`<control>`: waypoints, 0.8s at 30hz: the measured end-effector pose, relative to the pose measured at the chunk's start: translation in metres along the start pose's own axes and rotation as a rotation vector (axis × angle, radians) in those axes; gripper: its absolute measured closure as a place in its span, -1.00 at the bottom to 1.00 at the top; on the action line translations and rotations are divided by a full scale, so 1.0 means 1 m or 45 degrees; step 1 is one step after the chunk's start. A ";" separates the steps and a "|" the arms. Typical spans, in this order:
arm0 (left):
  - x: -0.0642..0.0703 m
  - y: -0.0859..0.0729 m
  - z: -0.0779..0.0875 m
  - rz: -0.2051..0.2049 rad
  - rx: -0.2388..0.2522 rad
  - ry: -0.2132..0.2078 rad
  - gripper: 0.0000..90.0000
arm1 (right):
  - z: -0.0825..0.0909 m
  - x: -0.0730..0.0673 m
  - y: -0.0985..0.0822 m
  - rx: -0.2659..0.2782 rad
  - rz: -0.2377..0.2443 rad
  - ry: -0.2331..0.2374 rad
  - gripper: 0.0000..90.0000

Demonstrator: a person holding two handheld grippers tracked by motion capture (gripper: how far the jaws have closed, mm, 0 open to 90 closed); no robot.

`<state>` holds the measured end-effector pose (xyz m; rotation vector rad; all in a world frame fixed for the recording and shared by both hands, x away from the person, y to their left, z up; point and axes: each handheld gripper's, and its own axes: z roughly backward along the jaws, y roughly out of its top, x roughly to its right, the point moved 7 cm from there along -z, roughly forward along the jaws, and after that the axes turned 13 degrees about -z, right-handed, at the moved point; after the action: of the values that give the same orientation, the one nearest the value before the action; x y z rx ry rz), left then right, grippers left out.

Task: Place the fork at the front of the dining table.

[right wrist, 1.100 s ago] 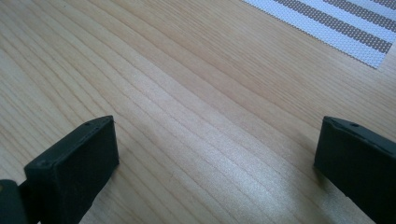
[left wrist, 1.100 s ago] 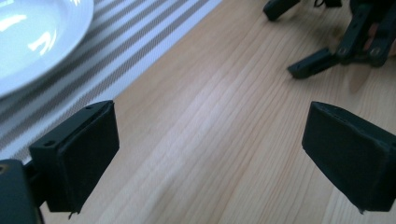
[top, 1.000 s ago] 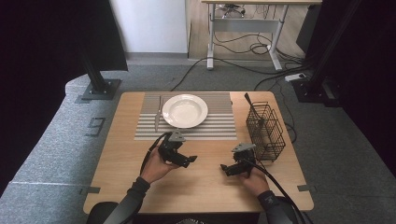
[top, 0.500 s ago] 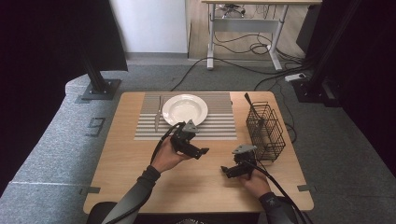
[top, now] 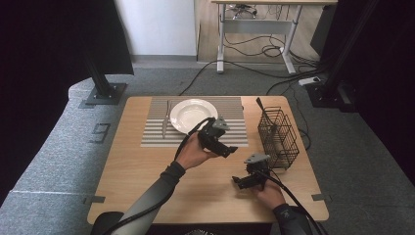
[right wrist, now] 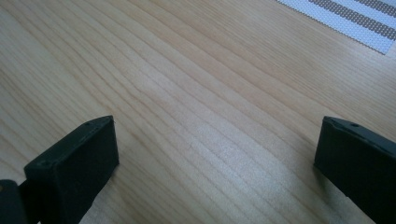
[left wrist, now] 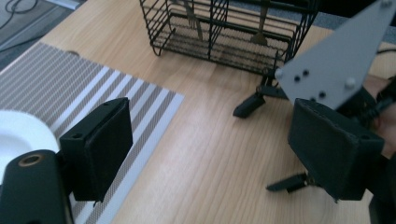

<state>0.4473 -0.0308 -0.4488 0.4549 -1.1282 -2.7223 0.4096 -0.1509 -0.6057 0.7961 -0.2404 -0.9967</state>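
Left tool point(top: 230, 147), jaws apart and empty, is hovering over the striped mat point(top: 230, 128) beside the plate point(top: 193, 115). Right tool point(top: 243, 182), jaws also apart, is hanging low above the bare counter point(top: 147, 171). Risk: a careless left reach toward the wire basket point(top: 278, 138) could be striking the right tool.

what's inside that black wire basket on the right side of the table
In the wire basket, a fork and another utensil stand upright in separate compartments. The second one's top is cut off, so its type is unclear.
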 end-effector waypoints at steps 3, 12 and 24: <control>-0.001 0.008 -0.003 -0.012 -0.001 -0.005 -0.67 | 0.002 0.000 -0.002 0.005 0.009 0.000 -1.00; 0.005 0.047 -0.021 -0.079 0.017 -0.053 -0.62 | 0.008 -0.002 -0.008 -0.003 0.017 0.019 -1.00; 0.010 0.078 -0.045 -0.117 0.037 -0.093 -0.49 | 0.008 -0.002 -0.008 -0.002 0.025 0.022 -1.00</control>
<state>0.4551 -0.1180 -0.4258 0.4245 -1.1949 -2.8262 0.3992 -0.1554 -0.6057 0.7993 -0.2319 -0.9708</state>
